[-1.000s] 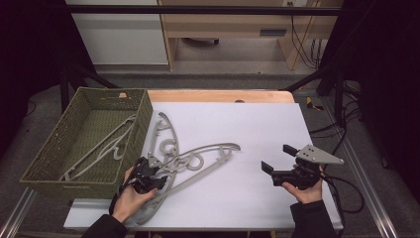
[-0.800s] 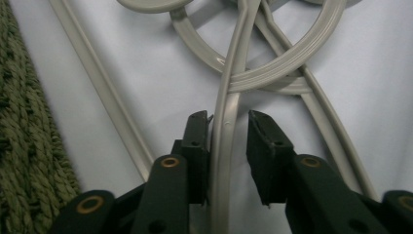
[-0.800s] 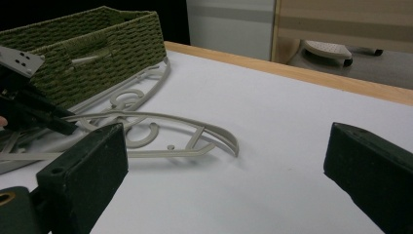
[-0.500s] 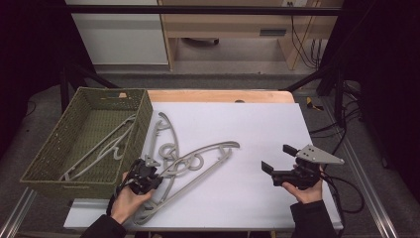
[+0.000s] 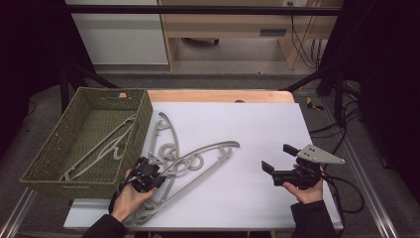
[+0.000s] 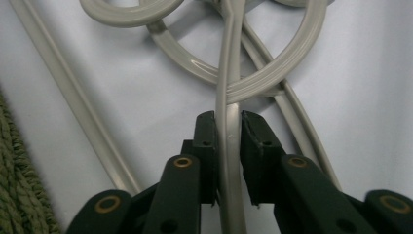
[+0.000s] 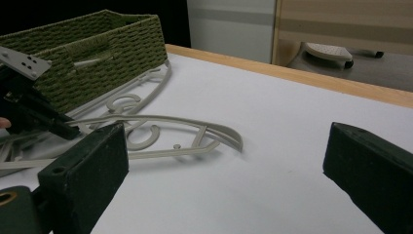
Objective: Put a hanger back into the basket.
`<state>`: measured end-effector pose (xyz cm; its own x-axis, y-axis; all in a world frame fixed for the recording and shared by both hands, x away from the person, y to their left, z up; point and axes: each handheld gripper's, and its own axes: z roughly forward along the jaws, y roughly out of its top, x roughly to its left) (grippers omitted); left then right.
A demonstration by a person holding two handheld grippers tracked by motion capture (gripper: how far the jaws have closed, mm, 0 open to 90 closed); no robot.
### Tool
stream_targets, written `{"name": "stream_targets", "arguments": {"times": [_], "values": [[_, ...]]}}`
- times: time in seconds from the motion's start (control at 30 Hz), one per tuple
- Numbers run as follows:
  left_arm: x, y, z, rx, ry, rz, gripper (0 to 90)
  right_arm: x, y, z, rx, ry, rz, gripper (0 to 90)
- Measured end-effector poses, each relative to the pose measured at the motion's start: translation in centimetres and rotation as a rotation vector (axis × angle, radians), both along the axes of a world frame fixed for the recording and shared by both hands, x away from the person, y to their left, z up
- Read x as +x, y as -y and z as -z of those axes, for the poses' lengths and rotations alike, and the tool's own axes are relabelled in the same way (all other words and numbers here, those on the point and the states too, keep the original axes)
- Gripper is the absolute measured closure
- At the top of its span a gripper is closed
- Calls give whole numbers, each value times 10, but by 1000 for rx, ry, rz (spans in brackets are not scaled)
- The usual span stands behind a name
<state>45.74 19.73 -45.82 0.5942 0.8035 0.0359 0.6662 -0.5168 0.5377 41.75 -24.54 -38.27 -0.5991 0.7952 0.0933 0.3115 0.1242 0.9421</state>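
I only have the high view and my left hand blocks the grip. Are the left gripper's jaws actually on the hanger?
Observer: Yes. In the left gripper view, the left gripper has a jaw on each side of a thin bar of the top hanger, pressed against it.
Operator: Is it pinching one hanger or two?
Observer: One bar sits between the jaws; the other hanger runs past to the side, outside them.
Operator: And the right gripper, anything near it?
Observer: The right gripper is wide open over bare white table, with the hanger's curved tip lying ahead of it, not between the jaws.
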Motion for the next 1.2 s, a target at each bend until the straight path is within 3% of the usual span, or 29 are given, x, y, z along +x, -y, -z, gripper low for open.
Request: {"name": "stream_targets", "arguments": {"times": [0.2, 0.7, 0.93, 1.2], "values": [[-2, -1, -2, -19, 1, -10, 805, 1, -2, 2, -5, -5, 1, 29], [-24, -10, -32, -136, 120, 2, 817, 1, -1, 1, -4, -7, -1, 30], [-34, -11, -49, -159, 184, 29, 819, 1, 0, 1, -5, -4, 0, 30], [-43, -14, -69, -189, 229, 50, 819, 1, 1, 1, -6, -4, 5, 28]]}}
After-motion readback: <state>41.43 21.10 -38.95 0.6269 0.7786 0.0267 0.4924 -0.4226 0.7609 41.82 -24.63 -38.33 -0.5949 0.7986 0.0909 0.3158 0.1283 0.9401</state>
